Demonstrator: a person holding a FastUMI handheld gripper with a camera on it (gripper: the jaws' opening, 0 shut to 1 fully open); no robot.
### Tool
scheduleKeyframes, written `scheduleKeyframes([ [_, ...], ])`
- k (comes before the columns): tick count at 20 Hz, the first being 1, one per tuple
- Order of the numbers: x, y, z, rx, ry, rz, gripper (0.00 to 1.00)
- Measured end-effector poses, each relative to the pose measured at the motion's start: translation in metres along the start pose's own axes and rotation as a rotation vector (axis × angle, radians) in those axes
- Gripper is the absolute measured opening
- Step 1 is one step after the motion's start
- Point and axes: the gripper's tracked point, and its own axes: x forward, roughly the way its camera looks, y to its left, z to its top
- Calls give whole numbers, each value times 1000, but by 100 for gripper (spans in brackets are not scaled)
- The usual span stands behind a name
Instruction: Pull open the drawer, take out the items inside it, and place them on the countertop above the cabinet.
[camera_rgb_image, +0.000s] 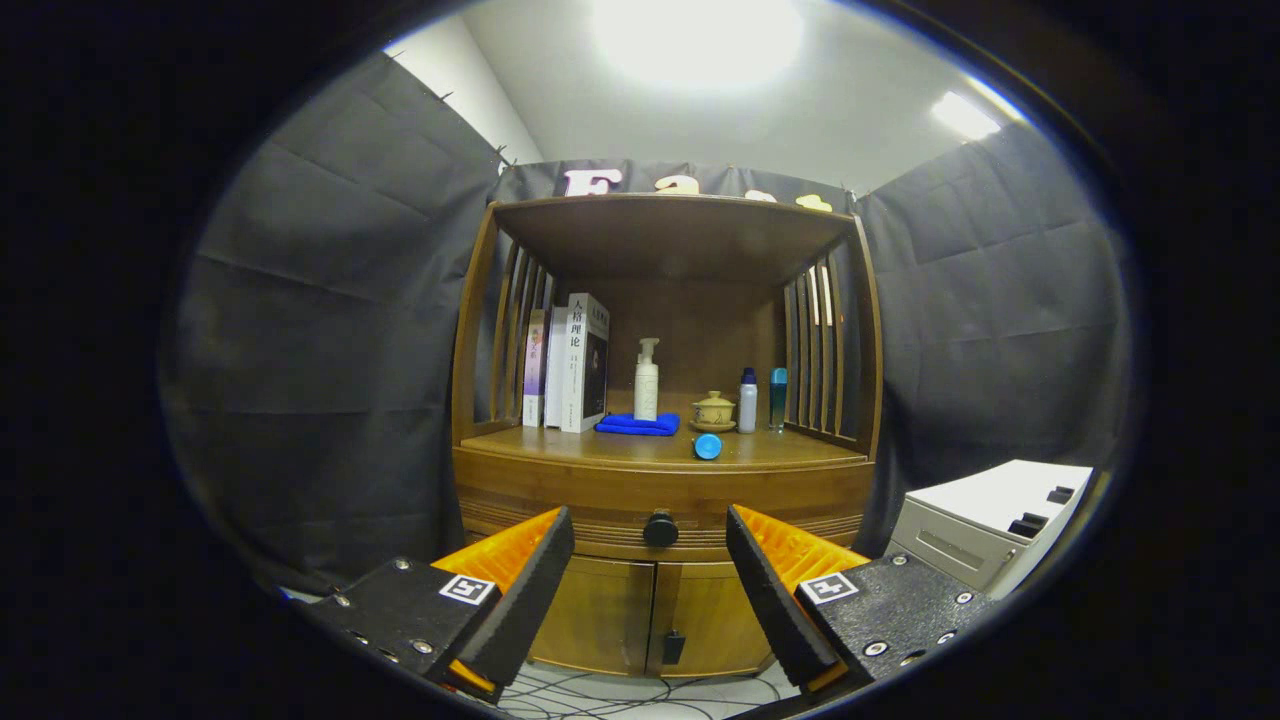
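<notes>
1. The gripper (650, 545) has its fingers spread wide with nothing held; the gap between them frames the cabinet front.
2. Beyond the left finger, at the back left of the countertop (620, 450), a row of books (570, 365) stands upright against the slatted side.
3. Just right of the books lies a folded blue cloth (637, 425), with a white pump bottle (647, 382) standing at its back edge.
4. Straight ahead between the fingers is the drawer (560, 495), closed, with its dark round knob (660, 528) centred in the gap and not touched.
5. Above the knob, near the countertop's front edge, a small blue round object (708, 446) rests.
6. Behind that sits a small lidded ceramic cup (713, 410) on a saucer, then a white bottle (747, 402) and a teal bottle (778, 398) side by side.
7. Below the drawer, two cabinet doors (650, 615) are closed.
8. Beyond the right finger, apart from the cabinet, stands a pale grey box (990, 525).
</notes>
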Motion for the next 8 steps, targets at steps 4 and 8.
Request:
scheduleKeyframes([
  [4, 4, 7, -8, -21, 9, 16, 95],
  [8, 8, 1, -19, -33, 42, -4, 95],
])
